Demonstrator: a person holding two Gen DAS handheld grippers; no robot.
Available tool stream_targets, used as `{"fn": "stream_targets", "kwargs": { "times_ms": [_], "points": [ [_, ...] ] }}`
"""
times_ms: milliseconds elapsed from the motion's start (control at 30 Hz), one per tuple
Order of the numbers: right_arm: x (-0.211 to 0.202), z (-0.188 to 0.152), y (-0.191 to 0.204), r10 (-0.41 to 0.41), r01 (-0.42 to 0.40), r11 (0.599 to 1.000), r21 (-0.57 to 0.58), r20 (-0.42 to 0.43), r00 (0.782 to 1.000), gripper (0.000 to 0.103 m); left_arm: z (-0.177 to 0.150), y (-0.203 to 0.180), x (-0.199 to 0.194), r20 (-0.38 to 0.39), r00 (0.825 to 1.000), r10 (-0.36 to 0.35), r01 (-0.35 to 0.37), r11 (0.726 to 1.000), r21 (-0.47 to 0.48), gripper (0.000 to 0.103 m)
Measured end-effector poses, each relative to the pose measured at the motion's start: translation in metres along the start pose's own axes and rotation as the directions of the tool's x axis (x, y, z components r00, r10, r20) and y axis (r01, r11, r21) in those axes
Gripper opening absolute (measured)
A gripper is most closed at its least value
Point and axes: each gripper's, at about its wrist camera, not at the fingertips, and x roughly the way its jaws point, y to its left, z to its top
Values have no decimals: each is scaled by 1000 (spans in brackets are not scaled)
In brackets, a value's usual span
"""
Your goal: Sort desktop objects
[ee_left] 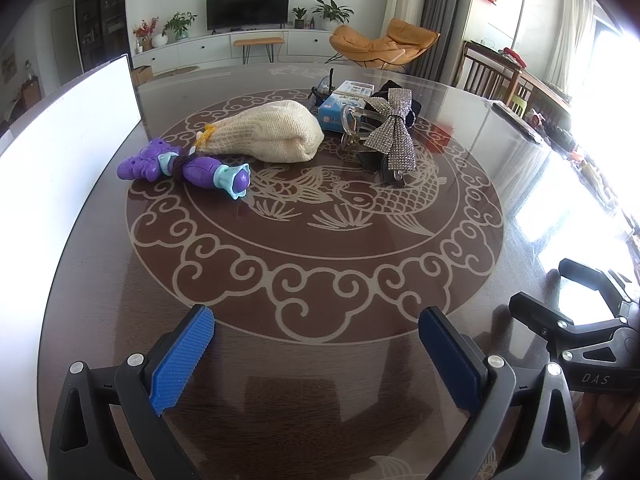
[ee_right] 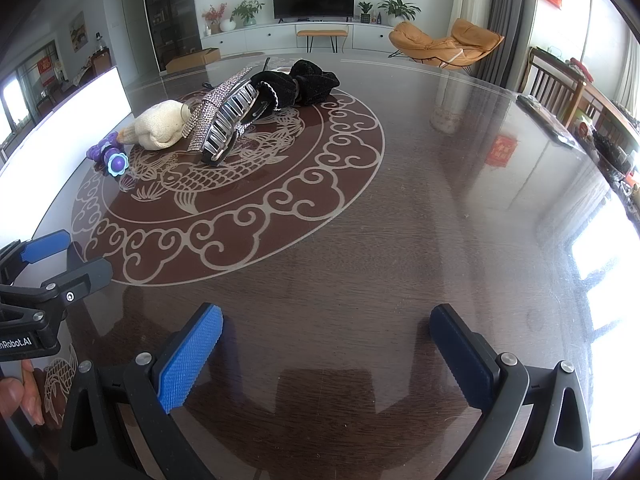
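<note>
nothing picked up yet, looks like the very start of the sort. left gripper (ee_left: 316,338) parked low over the near edge of the counter (ee_left: 360,280), jaws spread wide with nothing between them. same deal for the right gripper (ee_right: 326,340): jaws released, empty, hovering over bare glossy wood. probably held back like this to get the whole pile in view before choosing a first target.

all the stuff to sort bunched together on the far half of the fish medallion. purple toy (ee_left: 184,168) lying on its side at the left end, touching or nearly touching the cream knit pouch (ee_left: 268,132) behind it. rhinestone bow clip (ee_left: 390,132) to the right, propped up on a clear claw clip (ee_left: 352,124), hence the tilt. blue box (ee_left: 344,106) tucked behind those, and something black and velvety (ee_right: 308,80) at the back, best seen from the right wrist view. can't tell what the dark thing behind the box is.

white board (ee_left: 60,168) standing along the left edge, maybe the drop zone, only a guess.

toy looks like the easy first grab for the left side: nearest, firm plastic, clear of the tangle. bow and clips piled up, so likely to drag each other if pulled carelessly.
</note>
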Motion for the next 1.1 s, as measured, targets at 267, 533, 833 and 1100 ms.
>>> {"fn": "stream_targets", "kwargs": {
  "times_ms": [267, 533, 833, 1100],
  "points": [
    [0, 0, 0, 0, 0, 1000, 0, 0, 1000, 103, -1, 0, 1, -3, 1000, 5, -5, 1000, 5, 103],
    [0, 0, 0, 0, 0, 1000, 0, 0, 1000, 103, -1, 0, 3, -7, 1000, 17, -17, 1000, 14, 103],
    [0, 0, 0, 0, 0, 1000, 0, 0, 1000, 103, -4, -1, 1, -9, 1000, 25, -25, 999, 27, 103],
    [0, 0, 0, 0, 0, 1000, 0, 0, 1000, 103, -3, 4, -3, 4, 1000, 4, -4, 1000, 1, 103]
  ]
}}
